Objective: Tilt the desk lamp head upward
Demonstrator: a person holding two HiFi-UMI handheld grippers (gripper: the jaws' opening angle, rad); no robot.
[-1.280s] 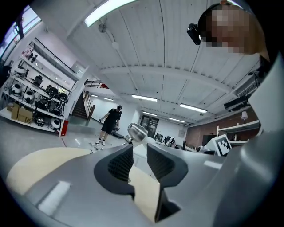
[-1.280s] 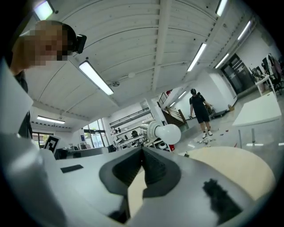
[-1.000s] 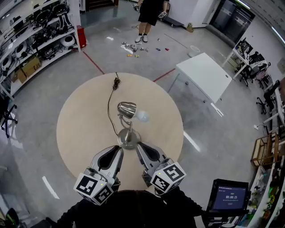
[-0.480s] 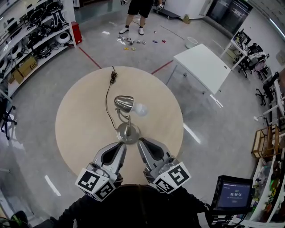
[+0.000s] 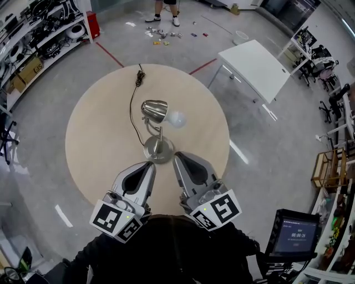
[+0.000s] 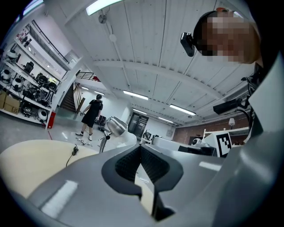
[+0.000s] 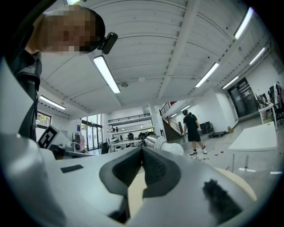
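Note:
A brushed-metal desk lamp [image 5: 157, 125] stands near the middle of the round beige table [image 5: 94, 138]. Its head [image 5: 155, 110] points right with a white bulb [image 5: 177, 117] sticking out, and its round base [image 5: 158, 150] sits toward me. A black cord [image 5: 133, 100] runs away from it to a plug. My left gripper [image 5: 151, 165] is shut and empty just left of the base, apart from it. My right gripper [image 5: 176, 157] is shut and empty just right of the base. The lamp head [image 6: 114, 126] shows in the left gripper view, and the bulb [image 7: 171, 148] shows in the right gripper view.
A white rectangular table [image 5: 255, 69] stands to the right beyond the round one. Shelves of gear [image 5: 33, 33] line the left wall. A person [image 5: 165, 8] stands far off among small items on the floor. A screen [image 5: 291, 236] sits at lower right.
Both grippers have drawn back a little from the lamp base toward me. The view has shifted so the table and lamp sit higher in frame. The lamp head looks the same.

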